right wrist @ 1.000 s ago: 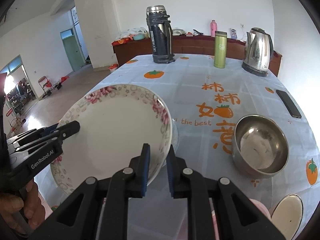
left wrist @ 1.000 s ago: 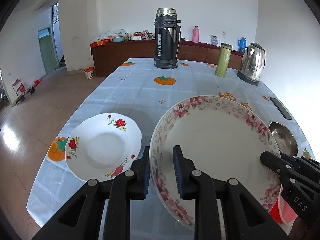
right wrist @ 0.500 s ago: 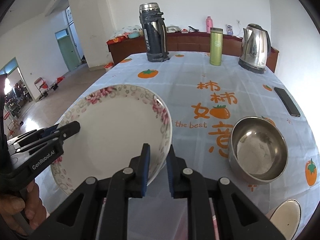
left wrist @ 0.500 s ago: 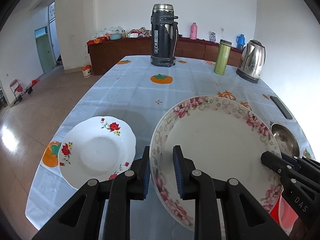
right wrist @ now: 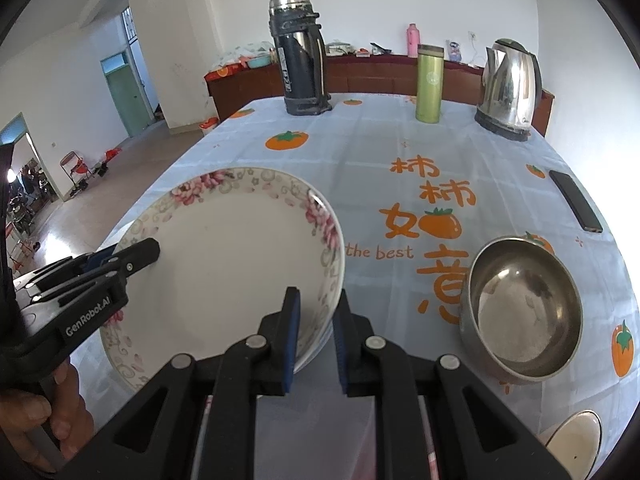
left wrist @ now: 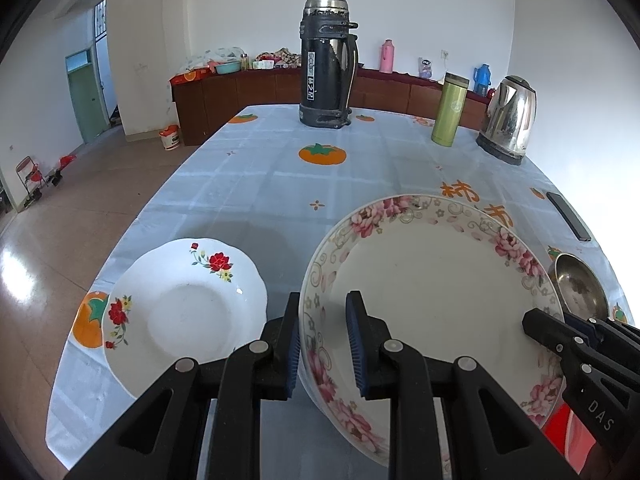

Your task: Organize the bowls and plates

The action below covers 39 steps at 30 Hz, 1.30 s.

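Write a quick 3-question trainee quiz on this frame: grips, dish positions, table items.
1. True or false: both the left tool and the right tool are clamped on the rim of the pink-flowered plate.
2. Multiple choice: the steel bowl sits on which side of the held plate in the right wrist view? A) left B) right C) underneath
3. Fill in: the white dish with red flowers lies on the ____.

Key: 1 true; 2 B; 3 tablecloth
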{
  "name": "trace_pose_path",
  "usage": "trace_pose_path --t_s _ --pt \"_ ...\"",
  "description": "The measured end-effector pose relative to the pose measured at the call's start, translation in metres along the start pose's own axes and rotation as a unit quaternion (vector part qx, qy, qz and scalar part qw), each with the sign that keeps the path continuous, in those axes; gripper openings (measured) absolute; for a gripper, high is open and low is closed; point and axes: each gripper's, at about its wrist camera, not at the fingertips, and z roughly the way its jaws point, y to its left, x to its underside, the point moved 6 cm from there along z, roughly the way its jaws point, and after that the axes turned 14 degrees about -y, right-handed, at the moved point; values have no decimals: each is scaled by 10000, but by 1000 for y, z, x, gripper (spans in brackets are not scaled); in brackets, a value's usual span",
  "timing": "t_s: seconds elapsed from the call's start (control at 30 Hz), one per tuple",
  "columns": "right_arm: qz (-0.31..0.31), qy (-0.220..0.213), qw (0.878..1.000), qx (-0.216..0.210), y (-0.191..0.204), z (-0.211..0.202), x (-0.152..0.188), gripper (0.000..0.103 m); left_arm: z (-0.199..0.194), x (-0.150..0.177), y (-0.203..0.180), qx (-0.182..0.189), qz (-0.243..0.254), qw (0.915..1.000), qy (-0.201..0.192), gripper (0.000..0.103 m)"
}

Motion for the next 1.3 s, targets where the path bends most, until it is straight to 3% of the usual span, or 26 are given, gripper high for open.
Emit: trace_pose_path --t_s 0.3,1.3 --pt "-58 260 9996 104 1 17 8 16 20 11 6 -17 -119 9996 253 24" --pt "-183 612 9979 124 3 41 18 17 41 20 10 -98 -80 9988 475 24"
